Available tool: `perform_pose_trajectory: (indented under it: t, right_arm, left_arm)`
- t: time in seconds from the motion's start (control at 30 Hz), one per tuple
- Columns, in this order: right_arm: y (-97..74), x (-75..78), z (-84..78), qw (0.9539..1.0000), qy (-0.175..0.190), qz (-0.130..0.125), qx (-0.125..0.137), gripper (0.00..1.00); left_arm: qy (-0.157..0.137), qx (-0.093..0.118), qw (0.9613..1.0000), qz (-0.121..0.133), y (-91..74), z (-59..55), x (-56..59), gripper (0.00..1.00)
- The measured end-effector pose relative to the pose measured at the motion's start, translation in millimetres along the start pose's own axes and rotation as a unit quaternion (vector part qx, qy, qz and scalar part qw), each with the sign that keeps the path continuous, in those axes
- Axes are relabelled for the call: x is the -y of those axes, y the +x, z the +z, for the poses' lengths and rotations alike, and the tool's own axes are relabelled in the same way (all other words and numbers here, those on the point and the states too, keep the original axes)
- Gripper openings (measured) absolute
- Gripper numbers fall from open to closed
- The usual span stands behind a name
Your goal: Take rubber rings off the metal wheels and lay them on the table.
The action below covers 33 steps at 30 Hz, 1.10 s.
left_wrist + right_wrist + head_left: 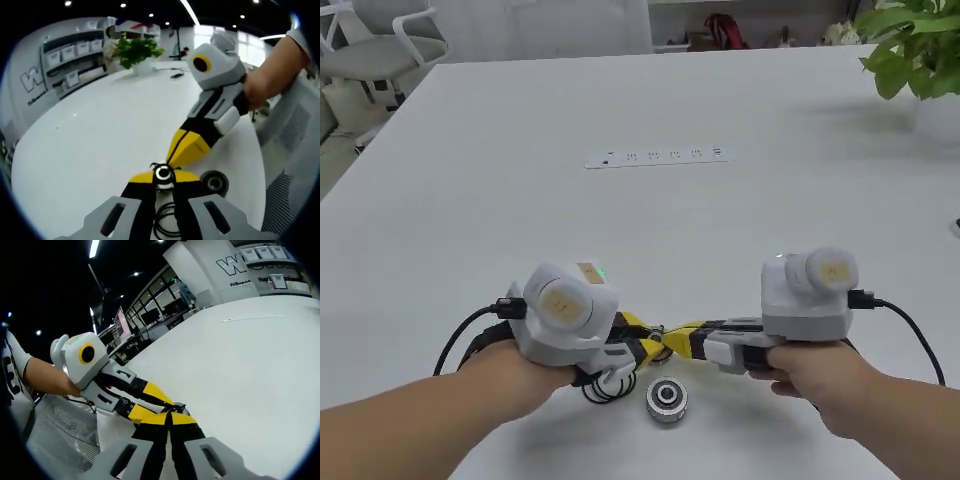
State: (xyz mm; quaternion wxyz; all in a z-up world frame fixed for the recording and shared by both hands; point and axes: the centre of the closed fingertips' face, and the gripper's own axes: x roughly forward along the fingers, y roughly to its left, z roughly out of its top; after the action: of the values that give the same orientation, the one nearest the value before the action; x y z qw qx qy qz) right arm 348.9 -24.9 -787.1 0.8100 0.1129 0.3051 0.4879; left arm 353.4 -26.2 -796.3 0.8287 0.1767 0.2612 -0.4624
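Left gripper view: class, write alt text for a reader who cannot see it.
The left gripper clamps a small metal wheel in its yellow-and-black jaws, and the right gripper meets it with a yellow tip from the upper right. A second dark-rimmed wheel and loose black rubber rings lie on the white table.

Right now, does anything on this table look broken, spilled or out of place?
Nothing looks damaged or spilled. A metal wheel lies flat on the table, loose black rubber rings beside it; the left hand-held gripper and right hand-held gripper meet tip to tip at another small wheel.
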Motion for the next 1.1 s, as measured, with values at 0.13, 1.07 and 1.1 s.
perform_pose_trajectory:
  t: [0.13, 1.07, 1.1]
  right_arm:
    - [1.2, -6.0, 2.9, 0.9998, 0.014, 0.012, 0.010, 0.00]
    - [-4.2, 1.3, 1.8, 0.9989, 0.044, 0.004, 0.014, 0.00]
    - [-4.2, 1.2, 1.8, 0.9989, 0.044, 0.005, 0.014, 0.00]
  left_arm:
    - [-0.004, 0.002, 1.0000, 0.000, -0.3, 0.0, 0.1, 0.12]
    - [0.005, 0.023, 0.9990, -0.038, -9.9, 3.9, 16.0, 0.32]
    - [0.008, 0.024, 0.9989, -0.039, -11.3, 4.2, 16.3, 0.33]
